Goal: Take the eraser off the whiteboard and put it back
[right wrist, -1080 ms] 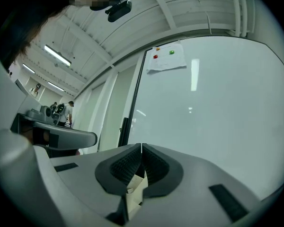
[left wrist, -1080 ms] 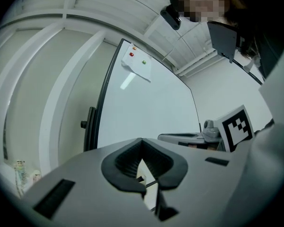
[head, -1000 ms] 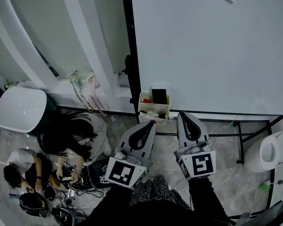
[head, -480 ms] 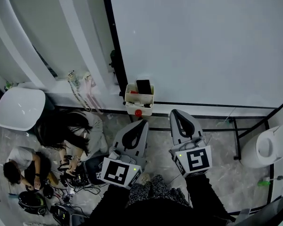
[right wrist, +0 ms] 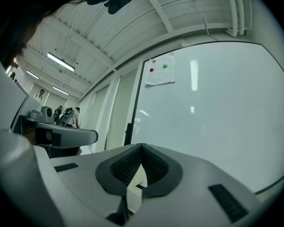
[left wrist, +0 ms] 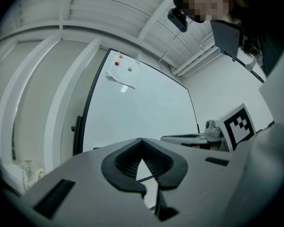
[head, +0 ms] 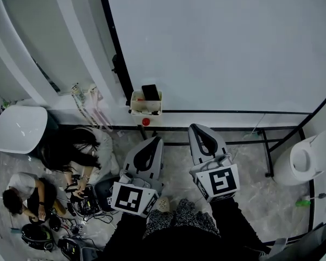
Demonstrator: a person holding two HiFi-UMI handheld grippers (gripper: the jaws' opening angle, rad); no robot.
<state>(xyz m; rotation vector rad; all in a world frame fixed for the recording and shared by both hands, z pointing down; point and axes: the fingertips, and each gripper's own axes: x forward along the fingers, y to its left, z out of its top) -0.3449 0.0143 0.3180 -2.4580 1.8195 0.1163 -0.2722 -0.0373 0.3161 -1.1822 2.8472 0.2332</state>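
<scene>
A big whiteboard (head: 223,42) in a black frame fills the upper right of the head view. A small white tray (head: 135,111) hangs at its lower left corner, and a black block, apparently the eraser (head: 150,92), stands in it. My left gripper (head: 155,140) and right gripper (head: 196,127) are side by side below the board and point toward it, both shut and empty, short of the tray. From the left gripper (left wrist: 141,141) I look at the whiteboard (left wrist: 142,112). The right gripper (right wrist: 142,146) faces the whiteboard (right wrist: 213,122) too.
A paper (left wrist: 122,72) is pinned to the board with red and green magnets. Two people (head: 70,151) sit on the floor at left among cables and gear. A white round seat (head: 19,128) is far left, a white stool (head: 304,159) at right. The stand's black legs (head: 266,145) cross the floor.
In the head view the board and tray have slid up and to the left, and both grippers have shifted along with the view. Both stay shut and empty.
</scene>
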